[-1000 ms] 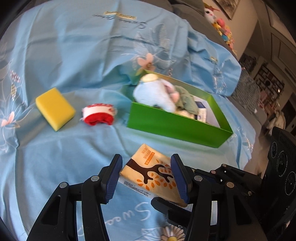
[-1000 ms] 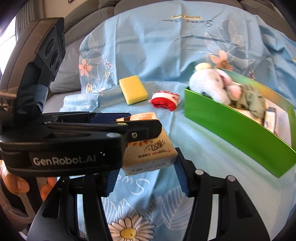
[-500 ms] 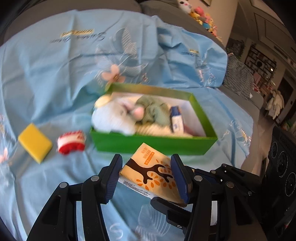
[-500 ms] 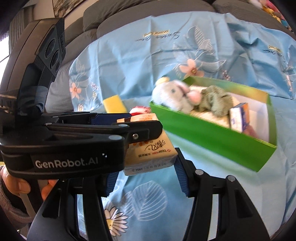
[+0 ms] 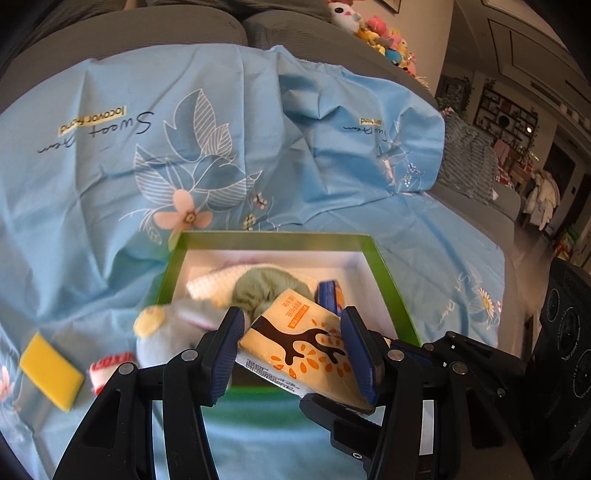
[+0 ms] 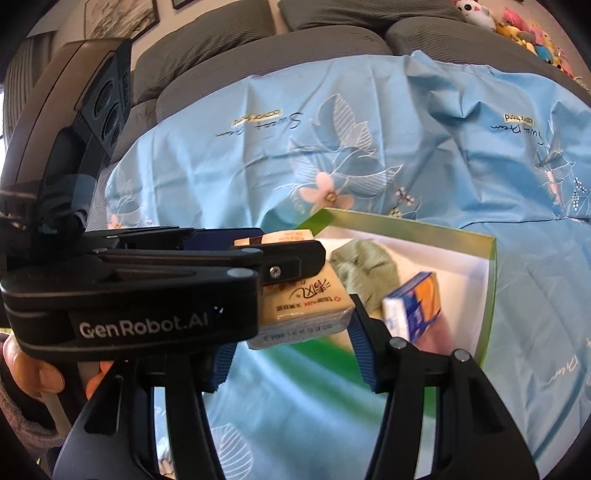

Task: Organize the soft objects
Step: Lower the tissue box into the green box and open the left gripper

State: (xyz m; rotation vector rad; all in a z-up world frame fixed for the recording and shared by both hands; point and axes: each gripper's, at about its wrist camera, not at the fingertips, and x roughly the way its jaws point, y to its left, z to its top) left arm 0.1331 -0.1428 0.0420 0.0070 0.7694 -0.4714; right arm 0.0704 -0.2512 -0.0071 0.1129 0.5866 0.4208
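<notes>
My left gripper (image 5: 291,354) is shut on a yellow tissue pack (image 5: 306,347) with a brown tree print and holds it in the air over the near edge of the green box (image 5: 384,266). My right gripper (image 6: 291,350) is also shut on the same tissue pack (image 6: 306,306), crossing the left one. In the box lie a grey plush elephant (image 5: 173,325), a green cloth (image 5: 269,288) and a blue-orange tissue pack (image 6: 413,306). A yellow sponge (image 5: 50,369) and a red-white soft item (image 5: 107,369) lie on the blue sheet to the left.
A blue floral sheet (image 5: 221,147) covers a grey sofa (image 5: 184,33). Plush toys (image 5: 373,29) sit on the sofa back at the right. Shelves and furniture (image 5: 506,122) stand beyond the sofa's right end.
Both grippers have lifted and carried the tissue pack forward to the green box, now right below. The sponge and red-white item have slid to the lower left of the view.
</notes>
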